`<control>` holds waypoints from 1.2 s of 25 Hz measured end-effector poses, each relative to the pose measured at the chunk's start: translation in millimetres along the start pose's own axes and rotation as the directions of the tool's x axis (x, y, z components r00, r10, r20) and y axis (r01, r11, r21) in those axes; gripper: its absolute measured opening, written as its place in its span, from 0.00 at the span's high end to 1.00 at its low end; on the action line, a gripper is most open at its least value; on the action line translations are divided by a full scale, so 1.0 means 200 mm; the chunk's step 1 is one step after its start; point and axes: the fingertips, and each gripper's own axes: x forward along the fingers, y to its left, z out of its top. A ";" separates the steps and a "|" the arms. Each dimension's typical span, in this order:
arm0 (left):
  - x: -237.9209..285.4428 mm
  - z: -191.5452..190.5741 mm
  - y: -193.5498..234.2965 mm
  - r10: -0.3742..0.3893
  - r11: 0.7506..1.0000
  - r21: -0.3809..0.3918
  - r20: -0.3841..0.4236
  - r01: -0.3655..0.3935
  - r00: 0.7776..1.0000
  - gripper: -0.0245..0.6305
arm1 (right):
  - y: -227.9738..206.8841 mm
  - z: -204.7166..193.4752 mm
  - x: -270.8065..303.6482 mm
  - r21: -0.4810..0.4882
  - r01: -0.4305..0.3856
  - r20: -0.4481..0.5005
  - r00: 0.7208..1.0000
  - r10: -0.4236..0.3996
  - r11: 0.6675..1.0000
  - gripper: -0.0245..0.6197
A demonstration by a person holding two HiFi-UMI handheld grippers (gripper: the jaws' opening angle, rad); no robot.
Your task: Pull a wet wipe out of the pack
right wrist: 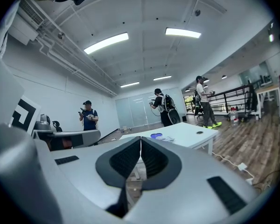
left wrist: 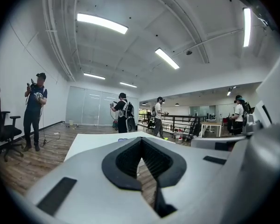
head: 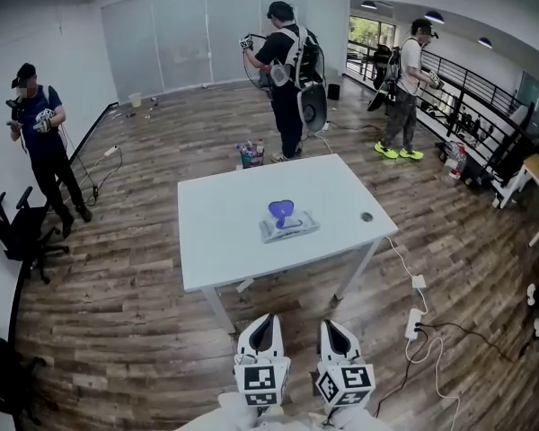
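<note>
Fingers of the left gripper are seen pressed together at their tips, and nothing is held between them. Those of the right gripper are closed in the same way, on nothing.

From the head view, both grippers are shown side by side at the bottom of the picture, over the wooden floor. They are held short of the near edge of the white table and pointed towards it.

The pack lies flat near the middle of the table, a little to the right, with its purple lid raised. It is well apart from both pairs of fingertips and touched by neither; a stretch of bare table top and the table's near edge lie between it and them.

In the right gripper view the pack is seen far off on the table top, just above and to the right of the closed tips. In the left gripper view the table top is seen beyond the tips.

A round hole is set in the table to the right of the pack. Three people stand beyond the table, well away from it.
</note>
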 end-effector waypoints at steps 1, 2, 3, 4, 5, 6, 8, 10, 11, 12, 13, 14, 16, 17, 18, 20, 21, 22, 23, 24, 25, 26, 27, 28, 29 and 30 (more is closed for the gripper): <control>0.00 -0.01 0.01 0.004 1.000 0.003 -0.001 -0.004 1.000 0.96 | 0.00 0.00 0.00 -0.001 0.002 -0.004 1.000 -0.002 1.000 0.95; -0.01 -0.01 0.02 0.008 1.000 0.006 -0.003 -0.008 1.000 0.96 | 0.00 -0.01 0.01 -0.002 0.003 -0.008 1.000 -0.003 1.000 0.95; -0.01 -0.02 0.02 0.010 1.000 0.006 -0.006 -0.010 1.000 0.96 | 0.00 -0.01 0.01 -0.002 0.004 -0.012 1.000 -0.004 1.000 0.95; -0.02 -0.02 0.03 0.013 1.000 0.005 -0.009 -0.013 1.000 0.96 | 0.01 -0.01 0.02 0.000 0.002 -0.014 1.000 -0.002 1.000 0.95; -0.02 -0.03 0.03 0.015 1.000 0.008 -0.012 -0.015 1.000 0.96 | 0.01 -0.01 0.02 0.003 0.000 -0.015 1.000 0.000 1.000 0.95; -0.02 -0.03 0.04 0.018 1.000 0.011 -0.014 -0.018 1.000 0.96 | 0.01 -0.02 0.02 0.005 -0.003 -0.016 1.000 0.003 1.000 0.95; -0.03 -0.03 0.05 0.019 1.000 0.015 -0.015 -0.019 1.000 0.96 | 0.02 -0.03 0.04 0.003 -0.004 -0.024 1.000 0.004 1.000 0.95; -0.02 -0.03 0.05 0.015 1.000 0.018 -0.015 -0.015 1.000 0.96 | 0.02 -0.04 0.05 -0.004 -0.001 -0.034 0.999 0.001 1.000 0.95; -0.01 -0.04 0.05 0.014 1.000 0.020 -0.015 -0.014 1.000 0.96 | 0.02 -0.04 0.06 -0.006 -0.001 -0.038 0.999 0.001 1.000 0.95; -0.01 -0.04 0.04 0.014 1.000 0.021 -0.015 -0.014 1.000 0.96 | 0.02 -0.04 0.07 -0.006 -0.002 -0.039 0.999 0.002 1.000 0.95; 0.00 -0.04 0.05 0.015 1.000 0.023 -0.013 -0.015 1.000 0.96 | 0.01 -0.04 0.08 -0.005 -0.003 -0.039 0.999 0.003 1.000 0.95; 0.00 -0.04 0.05 0.017 1.000 0.024 -0.012 -0.017 1.000 0.96 | 0.01 -0.04 0.09 -0.004 -0.005 -0.037 0.999 0.005 1.000 0.95; 0.02 -0.04 0.05 0.023 0.999 0.027 -0.007 -0.023 1.000 0.96 | -0.01 -0.05 0.10 -0.002 -0.005 -0.036 0.999 0.005 1.000 0.95; 0.03 -0.03 0.05 0.025 0.999 0.027 -0.006 -0.025 1.000 0.96 | -0.02 -0.05 0.12 0.001 -0.005 -0.036 0.999 0.005 1.000 0.95; 0.04 -0.03 0.05 0.027 0.999 0.028 -0.005 -0.027 1.000 0.96 | -0.03 -0.05 0.13 0.003 -0.004 -0.037 0.999 0.005 1.000 0.95; 0.05 -0.04 0.06 0.030 0.999 0.033 -0.005 -0.030 1.000 0.96 | -0.04 -0.05 0.15 0.005 -0.005 -0.037 0.999 0.005 1.000 0.95; 0.06 -0.04 0.06 0.032 0.999 0.035 -0.005 -0.031 0.999 0.96 | -0.05 -0.05 0.17 0.004 -0.007 -0.037 0.999 0.008 1.000 0.95; 0.07 -0.04 0.07 0.034 0.999 0.036 -0.005 -0.034 0.999 0.96 | -0.05 -0.05 0.18 0.003 -0.010 -0.035 0.999 0.010 1.000 0.95; 0.08 -0.04 0.07 0.036 0.999 0.037 -0.005 -0.035 0.999 0.96 | -0.05 -0.05 0.20 0.002 -0.013 -0.033 0.999 0.013 1.000 0.95; 0.09 -0.04 0.08 0.037 0.999 0.038 -0.005 -0.037 0.999 0.96 | -0.05 -0.05 0.22 0.001 -0.016 -0.031 0.999 0.016 1.000 0.95; 0.11 -0.04 0.09 0.037 0.999 0.040 -0.005 -0.037 0.999 0.96 | -0.05 -0.05 0.23 0.001 -0.017 -0.030 0.999 0.017 1.000 0.95; 0.12 -0.04 0.09 0.037 0.999 0.040 -0.007 -0.036 0.999 0.96 | -0.05 -0.05 0.25 0.001 -0.018 -0.032 0.999 0.018 1.000 0.95; 0.14 -0.04 0.09 0.036 0.999 0.040 -0.009 -0.035 0.999 0.96 | -0.06 -0.05 0.26 0.001 -0.018 -0.035 0.999 0.018 1.000 0.95; 0.16 -0.05 0.09 0.034 0.999 0.038 -0.012 -0.034 0.999 0.96 | -0.07 -0.05 0.27 0.001 -0.016 -0.040 0.999 0.016 1.000 0.95; 0.18 -0.05 0.09 0.032 0.999 0.036 -0.014 -0.032 0.999 0.96 | -0.08 -0.05 0.29 0.001 -0.013 -0.043 0.999 0.013 1.000 0.95; 0.20 -0.06 0.09 0.030 0.999 0.034 -0.017 -0.029 0.999 0.96 | -0.09 -0.05 0.30 0.002 -0.010 -0.046 0.999 0.010 1.000 0.95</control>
